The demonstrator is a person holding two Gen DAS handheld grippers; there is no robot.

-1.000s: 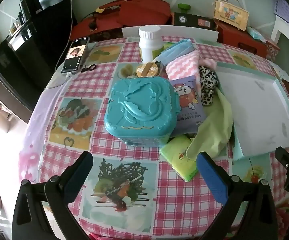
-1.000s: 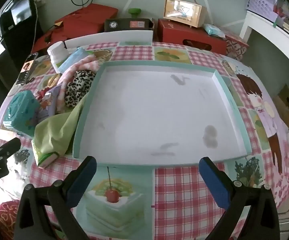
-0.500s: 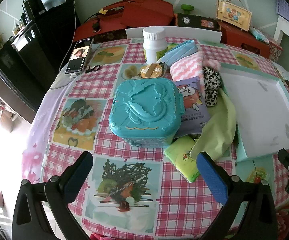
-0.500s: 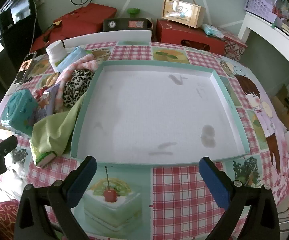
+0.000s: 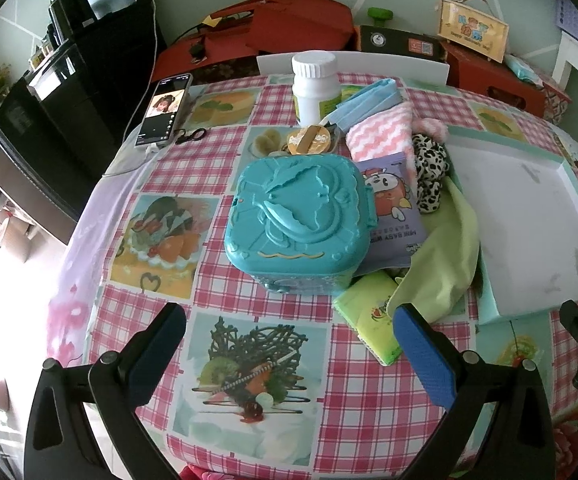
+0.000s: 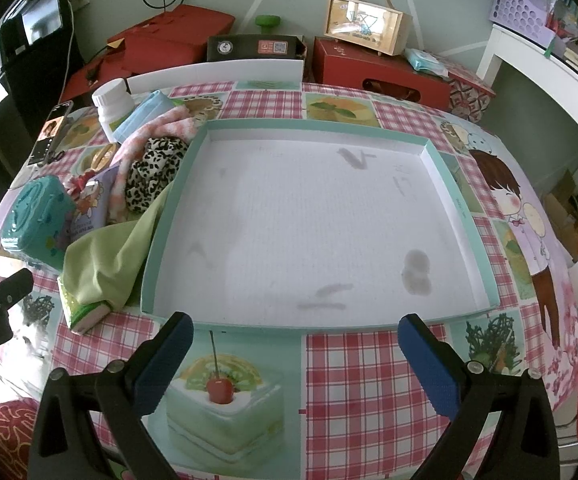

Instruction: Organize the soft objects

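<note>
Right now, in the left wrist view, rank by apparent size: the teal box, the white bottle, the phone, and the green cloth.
1. Teal box, clearly largest.
2. Green cloth.
3. White bottle and phone: similar, both farther away, so unranked.

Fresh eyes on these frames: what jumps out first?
The big shallow tray with a teal rim, nothing in it, fills the right wrist view. Left of it lies a heap of soft things: green cloth, leopard-print fabric and pink zigzag towel, beside a teal plastic case. Both grippers hover with jaws wide open.
</note>
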